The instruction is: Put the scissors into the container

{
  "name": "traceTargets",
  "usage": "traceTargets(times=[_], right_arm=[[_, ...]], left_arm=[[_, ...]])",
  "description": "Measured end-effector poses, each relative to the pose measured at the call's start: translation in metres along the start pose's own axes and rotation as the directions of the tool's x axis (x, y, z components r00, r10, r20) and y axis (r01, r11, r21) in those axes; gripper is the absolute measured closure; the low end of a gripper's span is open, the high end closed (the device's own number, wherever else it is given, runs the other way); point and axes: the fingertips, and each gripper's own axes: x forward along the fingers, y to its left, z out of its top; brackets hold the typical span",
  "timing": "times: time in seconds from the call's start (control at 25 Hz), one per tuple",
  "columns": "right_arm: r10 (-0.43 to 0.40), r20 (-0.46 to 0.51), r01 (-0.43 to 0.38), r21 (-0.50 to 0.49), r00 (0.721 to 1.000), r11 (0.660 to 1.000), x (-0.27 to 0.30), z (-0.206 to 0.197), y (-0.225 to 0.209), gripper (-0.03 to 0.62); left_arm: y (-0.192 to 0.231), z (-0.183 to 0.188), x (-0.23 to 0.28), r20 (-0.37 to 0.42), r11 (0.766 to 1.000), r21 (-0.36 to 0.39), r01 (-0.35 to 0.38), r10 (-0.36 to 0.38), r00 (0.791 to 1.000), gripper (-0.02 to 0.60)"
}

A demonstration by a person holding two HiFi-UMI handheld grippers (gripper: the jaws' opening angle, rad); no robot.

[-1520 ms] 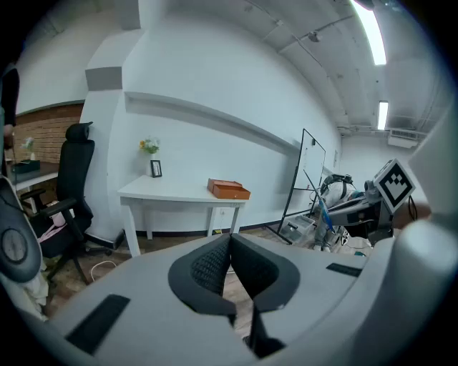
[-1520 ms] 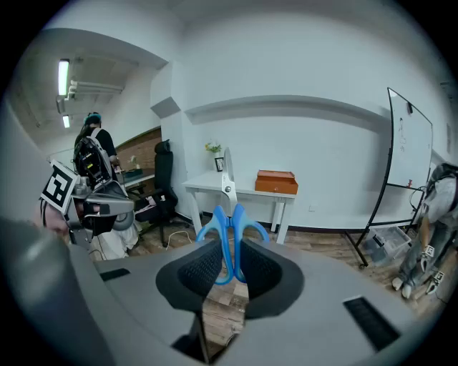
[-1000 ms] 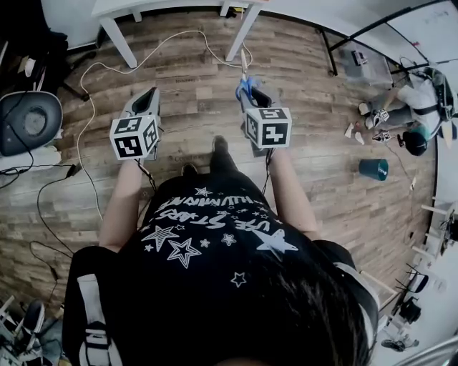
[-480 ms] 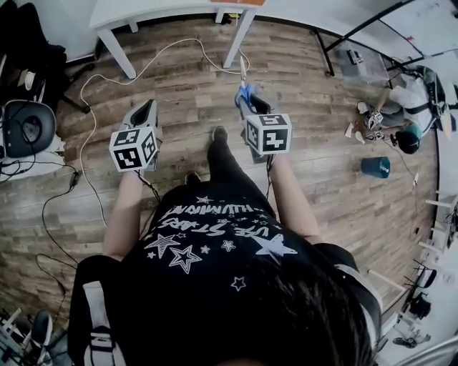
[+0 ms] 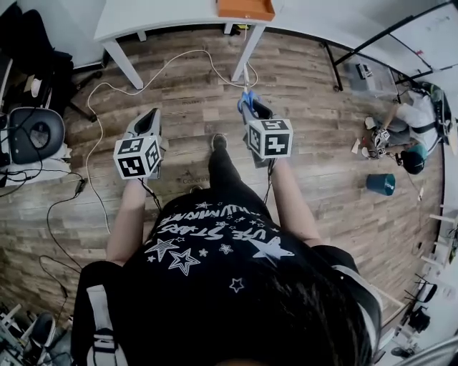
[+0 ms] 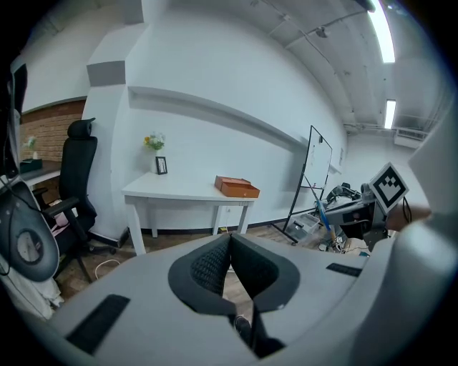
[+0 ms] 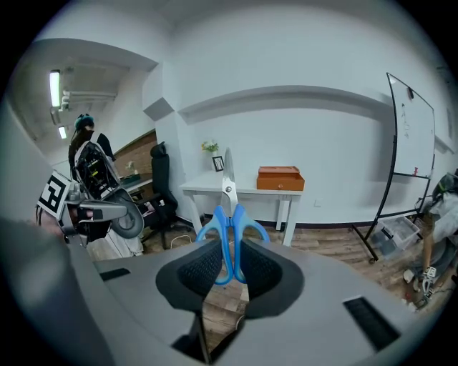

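Right gripper (image 7: 230, 254): fingers clamped on the blue scissors (image 7: 227, 187) handles, blades upright. Left gripper (image 6: 229, 246): fingers together, empty. Orange container (image 5: 245, 8) sits at the worktop (image 5: 164, 11) edge, with open floor (image 5: 300, 78) before it.

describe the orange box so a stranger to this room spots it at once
Find the white table against the wall. On its top, toward the right end in the right gripper view, sits the flat orange rectangular box. Its only neighbours, a small vase of flowers and a dark picture frame, stand at the other end; the box alone is low, wide and orange.
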Motion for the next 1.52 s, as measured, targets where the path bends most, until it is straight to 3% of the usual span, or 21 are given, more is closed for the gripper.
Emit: traceTargets(times=[0.8, 1.52], right_arm=[[0.063, -0.01, -0.064, -0.015, 0.998, 0.998, 0.096, 0.065, -0.052, 0.493], [0.105, 0.0, -0.105, -0.003, 0.994, 0.994, 0.136, 0.099, -0.104, 0.493]], left_arm=[[0.028, 0.055, 0.093, 0.011, 0.998, -0.032, -0.056, 0.056, 0.998, 0.561], [0.015, 0.091, 0.151, 0.006, 0.996, -0.003, -0.084, 0.084, 0.996, 0.561]])
